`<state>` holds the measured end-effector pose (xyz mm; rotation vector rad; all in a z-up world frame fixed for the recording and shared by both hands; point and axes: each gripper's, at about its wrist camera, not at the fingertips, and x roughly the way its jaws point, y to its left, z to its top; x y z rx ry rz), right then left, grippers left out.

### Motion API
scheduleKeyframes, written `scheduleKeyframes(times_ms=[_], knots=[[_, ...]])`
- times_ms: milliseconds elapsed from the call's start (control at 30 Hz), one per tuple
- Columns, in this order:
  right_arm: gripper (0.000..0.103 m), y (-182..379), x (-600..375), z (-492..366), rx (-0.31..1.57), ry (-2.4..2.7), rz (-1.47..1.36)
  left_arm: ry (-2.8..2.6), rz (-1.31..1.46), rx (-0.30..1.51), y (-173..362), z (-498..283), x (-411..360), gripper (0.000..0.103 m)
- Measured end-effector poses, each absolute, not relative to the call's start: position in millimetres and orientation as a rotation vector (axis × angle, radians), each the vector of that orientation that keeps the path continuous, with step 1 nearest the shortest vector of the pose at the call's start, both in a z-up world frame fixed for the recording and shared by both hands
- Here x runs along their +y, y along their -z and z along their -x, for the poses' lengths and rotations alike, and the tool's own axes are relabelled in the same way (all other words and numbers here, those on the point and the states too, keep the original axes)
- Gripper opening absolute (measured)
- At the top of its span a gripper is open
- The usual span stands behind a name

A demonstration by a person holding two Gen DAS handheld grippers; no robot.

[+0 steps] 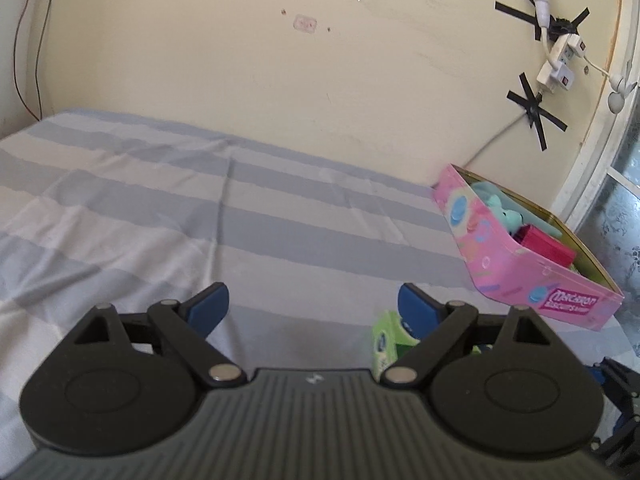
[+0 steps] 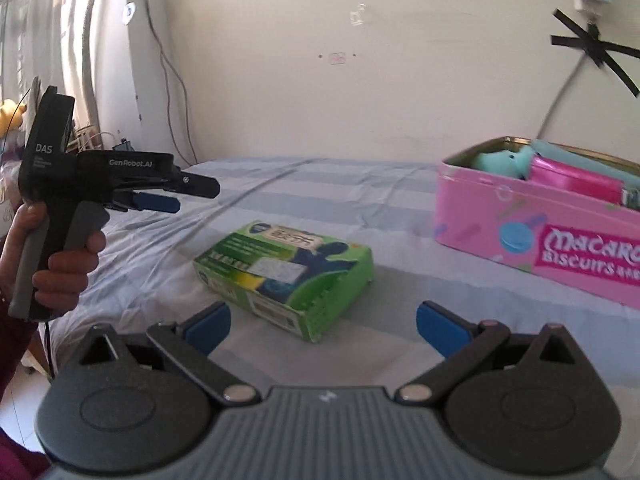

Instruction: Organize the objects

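Right tongs (image 2: 323,326) are held spread and empty just above the striped bed (image 1: 160,216), with the green box (image 2: 286,276) lying flat between and just beyond their blue tips. Open sheet is seen to the left, up to the wall. Left tongs (image 1: 313,307) are likewise spread, gripping nothing. Near the bed's right edge, a pink biscuit tin (image 2: 536,236) is seen open, with a teal plush (image 2: 502,162) and a magenta packet (image 2: 572,182) inside.

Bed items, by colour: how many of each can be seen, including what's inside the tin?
Pink: 2, the biscuit tin and a pink packet inside it.
Green: 1, the green box lying on the striped sheet.
Teal: 1, a soft toy in the tin.
Total: 4. Anything deeper in the tin is hidden.
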<state>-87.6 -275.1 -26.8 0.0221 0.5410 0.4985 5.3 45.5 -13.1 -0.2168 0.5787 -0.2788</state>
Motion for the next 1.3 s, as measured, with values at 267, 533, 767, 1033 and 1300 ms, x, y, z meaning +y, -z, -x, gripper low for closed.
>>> scheduleKeyframes(times_ms=[267,533,767,1033,1300], knots=[[0.103,35.1,-279.5,80.1,0.597,-0.523,-0.088,0.286,0.199,0.637,16.8,2.0,38.0,0.093],[0.103,35.4,-276.2,77.8,0.628,-0.523,-0.070,0.353,0.267,0.678,17.2,-1.9,37.7,0.092],[0.102,35.6,-270.1,73.8,0.659,-0.523,-0.025,0.456,0.296,0.708,17.0,-2.1,26.9,0.085],[0.097,31.3,-247.0,66.6,0.649,-0.559,0.119,0.498,0.272,0.765,23.3,-2.0,12.0,0.078],[0.075,28.1,-236.7,58.5,0.605,-0.551,0.154,0.495,0.220,0.738,15.6,1.5,-7.3,0.064]])
